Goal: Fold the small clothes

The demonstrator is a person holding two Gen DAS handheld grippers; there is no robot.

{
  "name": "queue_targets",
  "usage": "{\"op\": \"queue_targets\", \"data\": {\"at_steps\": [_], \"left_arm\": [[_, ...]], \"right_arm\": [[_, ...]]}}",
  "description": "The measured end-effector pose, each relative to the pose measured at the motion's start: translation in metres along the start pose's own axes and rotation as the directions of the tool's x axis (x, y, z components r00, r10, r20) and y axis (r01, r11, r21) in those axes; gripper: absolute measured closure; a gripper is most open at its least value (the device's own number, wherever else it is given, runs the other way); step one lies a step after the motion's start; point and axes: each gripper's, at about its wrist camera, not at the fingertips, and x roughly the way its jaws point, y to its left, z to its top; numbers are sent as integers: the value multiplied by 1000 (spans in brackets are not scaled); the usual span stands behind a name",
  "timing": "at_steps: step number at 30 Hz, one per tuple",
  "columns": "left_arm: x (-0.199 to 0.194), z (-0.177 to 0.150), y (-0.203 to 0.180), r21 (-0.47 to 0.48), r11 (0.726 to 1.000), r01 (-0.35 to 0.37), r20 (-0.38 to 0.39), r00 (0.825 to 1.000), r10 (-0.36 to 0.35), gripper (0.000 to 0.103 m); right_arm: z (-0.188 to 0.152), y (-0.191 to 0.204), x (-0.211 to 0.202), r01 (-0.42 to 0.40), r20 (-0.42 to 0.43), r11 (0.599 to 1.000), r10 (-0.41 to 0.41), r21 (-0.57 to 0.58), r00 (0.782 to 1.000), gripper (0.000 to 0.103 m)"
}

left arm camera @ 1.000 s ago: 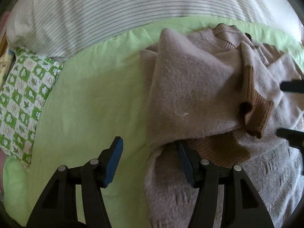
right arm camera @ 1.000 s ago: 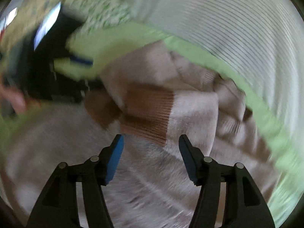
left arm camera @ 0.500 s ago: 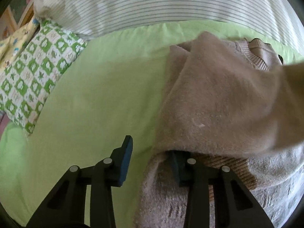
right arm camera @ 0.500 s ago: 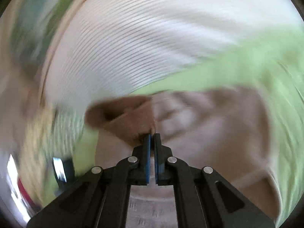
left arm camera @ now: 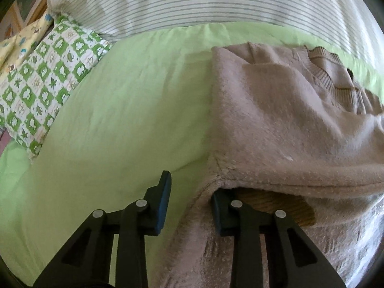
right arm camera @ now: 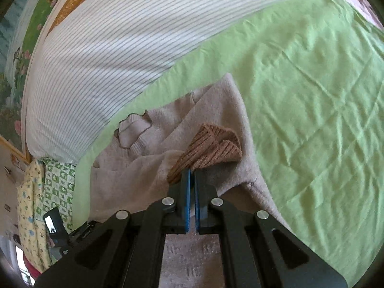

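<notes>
Nearest the right wrist camera, the right gripper [right arm camera: 191, 175] had its blue-padded jaws pressed almost together, pinching the brown ribbed cuff [right arm camera: 211, 148] of the sweater's sleeve, which bunched up just past the fingertips. Below the jaws lay a strip of the beige sweater [right arm camera: 153, 165] with a faint knitted pattern.

In the left wrist view, the left gripper [left arm camera: 190, 192] stood with its jaws spread wide. Its left finger hung over bare green sheet [left arm camera: 124, 110], while its right finger reached under the folded-over edge of the sweater [left arm camera: 276, 120] (the tip itself was hidden by the fabric, so contact could not be judged). A patch of brown ribbing [left arm camera: 276, 204] showed beneath that folded layer, just beside the right finger.

Farther out, the sweater spread across the green sheet [right arm camera: 312, 96], its ribbed collar [left arm camera: 336, 81] toward the far side of the bed. Left of it, well apart, a green-and-white checked pillow [left arm camera: 45, 81] rested on the sheet, with a yellow printed cloth [left arm camera: 21, 40] beyond it. Farthest back, a white striped pillow [left arm camera: 192, 2] ran along the head of the bed, touching the sheet's far edge.
</notes>
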Motion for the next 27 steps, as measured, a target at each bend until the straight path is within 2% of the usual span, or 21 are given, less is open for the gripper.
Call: {"op": "queue_targets", "data": {"at_steps": [4,6,8,14,16,18,20,24,27], "left_arm": [[0,1,3,-42,999,5,-3,1000,-5,72],[1,2,6,-74,997,10,-10,1000,-10,72],[2,0,11,-121,992,20,-22,999,-23,72],[12,-1,28,-218,973,73,-59,994,-88,69],[11,-2,34,-239,967,92,-62,992,-109,68],[8,-4,37,-240,966,99,-66,991,-118,68],[3,-7,40,-236,966,106,-70,990,-126,68],[-23,-13,50,-254,957,138,-49,987,-155,69],[-54,-7,52,-248,954,168,37,986,-164,72]], "right_arm": [[10,14,-6,-18,47,996,23,-86,999,99],[8,14,1,-7,38,995,11,-102,999,99],[3,5,11,-11,0,996,11,-86,1000,99],[-25,-21,31,61,-141,996,-71,-71,987,97],[-29,-25,26,101,-148,992,-111,-71,983,97],[-30,-28,20,108,-155,992,-117,-66,981,97],[-30,-29,10,112,-152,991,-122,-68,981,97],[-20,-23,-16,84,-90,992,-92,-93,992,97],[-8,-10,-22,42,-59,994,-48,-106,997,97]]}}
